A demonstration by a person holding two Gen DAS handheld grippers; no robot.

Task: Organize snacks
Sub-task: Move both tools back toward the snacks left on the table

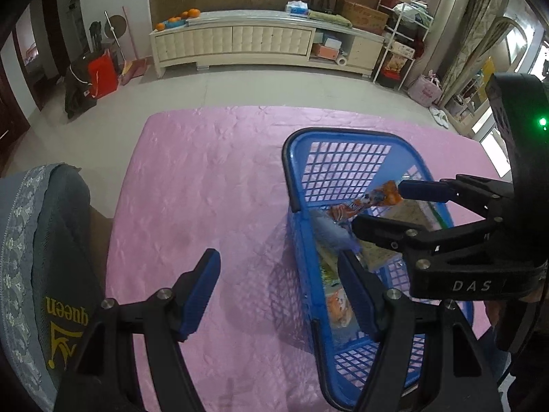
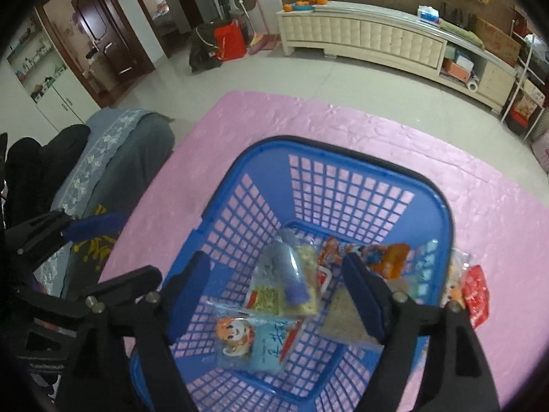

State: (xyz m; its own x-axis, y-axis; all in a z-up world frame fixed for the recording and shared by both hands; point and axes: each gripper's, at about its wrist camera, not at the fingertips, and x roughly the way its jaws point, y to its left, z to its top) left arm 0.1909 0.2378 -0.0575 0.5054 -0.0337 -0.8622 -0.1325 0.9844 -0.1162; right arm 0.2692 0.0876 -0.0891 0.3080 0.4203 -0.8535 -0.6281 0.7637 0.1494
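**Both jaws wide over the snack basket**

Jaws of the right gripper stand wide apart, empty, above the blue plastic lattice basket. Inside lie the wrapped snack packets; a red packet lies just outside its right wall. Left gripper, also wide and empty, straddles the basket's left wall over the pink tablecloth. A grey embroidered cushion sits at the table's left edge.
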